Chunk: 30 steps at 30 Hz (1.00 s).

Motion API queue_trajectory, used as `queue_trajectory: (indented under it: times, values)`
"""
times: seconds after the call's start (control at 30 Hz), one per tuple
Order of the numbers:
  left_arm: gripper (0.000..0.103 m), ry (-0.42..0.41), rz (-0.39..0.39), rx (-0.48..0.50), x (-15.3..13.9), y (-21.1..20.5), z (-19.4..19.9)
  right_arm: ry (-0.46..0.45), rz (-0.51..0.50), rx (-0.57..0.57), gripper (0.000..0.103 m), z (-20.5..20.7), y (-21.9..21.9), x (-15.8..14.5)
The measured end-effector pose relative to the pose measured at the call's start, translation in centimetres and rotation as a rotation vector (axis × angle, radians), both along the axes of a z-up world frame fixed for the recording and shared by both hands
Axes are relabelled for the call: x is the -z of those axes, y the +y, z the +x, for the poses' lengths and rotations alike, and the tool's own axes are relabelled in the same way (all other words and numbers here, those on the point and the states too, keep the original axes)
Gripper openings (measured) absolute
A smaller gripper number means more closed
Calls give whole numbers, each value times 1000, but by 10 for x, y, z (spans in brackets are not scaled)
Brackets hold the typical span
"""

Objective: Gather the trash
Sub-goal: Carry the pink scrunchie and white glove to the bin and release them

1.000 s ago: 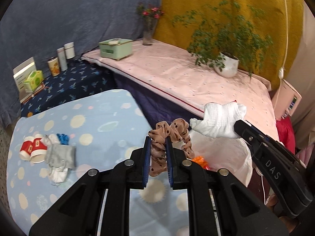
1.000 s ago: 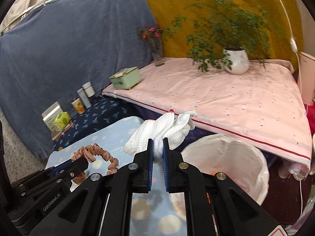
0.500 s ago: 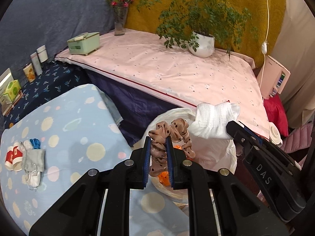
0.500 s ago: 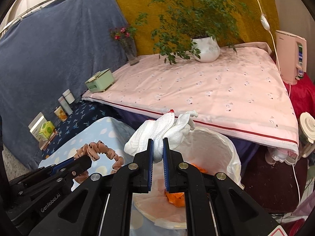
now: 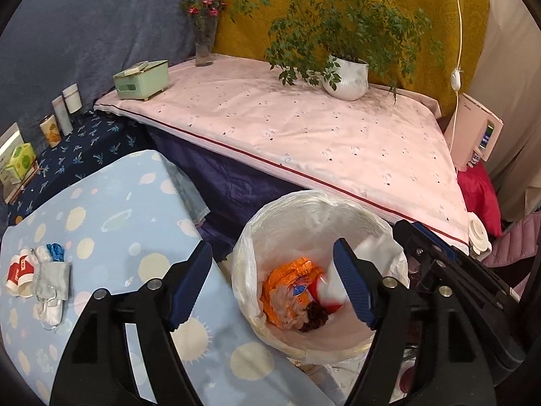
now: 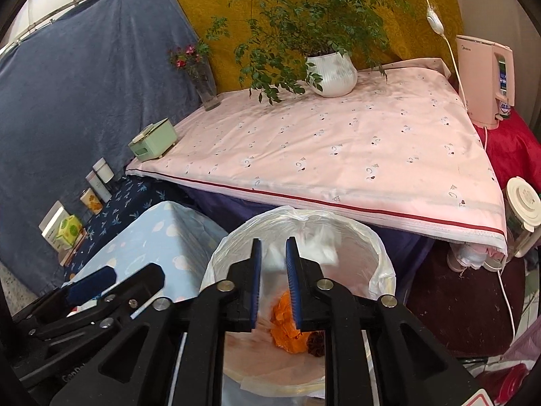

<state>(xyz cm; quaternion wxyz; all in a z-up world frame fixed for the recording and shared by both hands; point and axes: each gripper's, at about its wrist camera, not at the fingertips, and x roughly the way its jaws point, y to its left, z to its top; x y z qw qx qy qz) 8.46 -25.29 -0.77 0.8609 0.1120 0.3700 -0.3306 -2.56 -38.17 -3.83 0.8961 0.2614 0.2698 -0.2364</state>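
A white-lined trash bin (image 5: 257,223) stands on the floor beside the blue table; it also shows in the right wrist view (image 6: 382,247). Orange wrappers (image 5: 290,270) and the brown scrunchie (image 5: 287,308) lie inside it. My left gripper (image 5: 272,287) is wide open and empty above the bin. My right gripper (image 6: 273,280) is slightly open over the bin, and the white cloth (image 6: 321,243) is blurred, falling just beyond its fingertips. Several pieces of trash remain on the blue table (image 5: 111,223): red-and-white cups (image 5: 18,270), a grey mask (image 5: 50,277) and a blue scrap (image 5: 55,252).
A pink-covered bed (image 5: 304,128) lies behind the bin with a potted plant (image 5: 348,74), flower vase (image 5: 204,44) and green box (image 5: 140,79). Tins and cartons (image 5: 54,125) stand on a dark blue shelf at left. A pink appliance (image 6: 483,81) stands at right.
Both grippers moved right from the table to over the bin. The left one opened wide and dropped the scrunchie in. The right one has just opened and let the white cloth go.
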Motion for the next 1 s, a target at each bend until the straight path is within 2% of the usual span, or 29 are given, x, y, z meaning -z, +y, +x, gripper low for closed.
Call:
queue_trajectory:
  times: [0.03,0.27,0.53,1.0]
  values:
    - [70,4,4,-2,1,0,2,-1,-1,2,24,0,0,0]
    - [70,14,6,-36,4,14,11,8,-21,-22,26,9,10,-3]
    - [70,20,-8,-86,3,39,23,18,-47,-58,34,22,30,-8]
    - [70,47,-32,-208,7,101,46,36,-86,-169,35,53,83,-15]
